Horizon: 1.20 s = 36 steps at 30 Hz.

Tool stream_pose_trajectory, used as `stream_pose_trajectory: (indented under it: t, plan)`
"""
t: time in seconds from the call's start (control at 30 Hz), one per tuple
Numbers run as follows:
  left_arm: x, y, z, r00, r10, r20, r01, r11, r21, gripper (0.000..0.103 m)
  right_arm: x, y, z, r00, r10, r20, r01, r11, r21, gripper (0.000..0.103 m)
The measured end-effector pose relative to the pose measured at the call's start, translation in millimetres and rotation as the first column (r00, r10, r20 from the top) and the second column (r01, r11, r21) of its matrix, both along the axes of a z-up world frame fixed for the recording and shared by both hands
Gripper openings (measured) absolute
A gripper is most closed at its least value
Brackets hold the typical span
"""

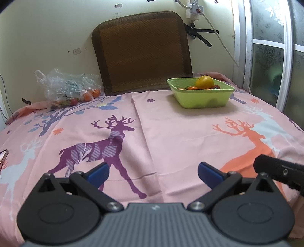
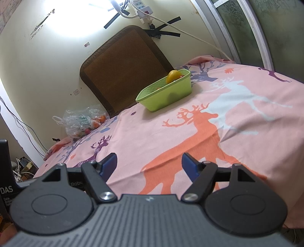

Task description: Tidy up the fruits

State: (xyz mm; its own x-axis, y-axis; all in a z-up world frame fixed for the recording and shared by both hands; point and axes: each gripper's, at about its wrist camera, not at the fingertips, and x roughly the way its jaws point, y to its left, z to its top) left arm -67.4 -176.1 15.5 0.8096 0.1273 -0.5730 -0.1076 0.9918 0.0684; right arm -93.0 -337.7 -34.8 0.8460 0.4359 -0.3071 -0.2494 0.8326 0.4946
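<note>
A green plastic basket (image 1: 201, 96) stands at the far right of the table and holds a yellow mango (image 1: 204, 82) and several small tomatoes (image 1: 192, 88). A clear plastic bag (image 1: 66, 89) with small orange and red fruits lies at the far left. My left gripper (image 1: 153, 172) is open and empty, low over the near edge of the cloth. In the right wrist view, the basket (image 2: 165, 96), the mango (image 2: 173, 75) and the bag (image 2: 83, 121) show far ahead. My right gripper (image 2: 149, 163) is open and empty over the near edge.
A pink deer-print cloth (image 1: 161, 136) covers the table. A brown woven mat (image 1: 142, 51) leans on the back wall. A power strip with a white cable (image 1: 195, 9) hangs above. A glass door (image 1: 271, 57) is at right. A phone edge (image 1: 3, 157) lies at far left.
</note>
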Motion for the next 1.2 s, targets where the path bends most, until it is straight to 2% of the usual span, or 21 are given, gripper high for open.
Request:
stream_pose_trajectory:
  t: [1.2]
  plan:
    - [0.2, -2.6, -5.8, 1.0, 0.006, -0.02, -0.006, 1.0, 0.019, 0.103, -4.3, 6.7, 0.3, 1.0, -0.027, -0.007, 0.027, 1.0, 0.004, 0.077]
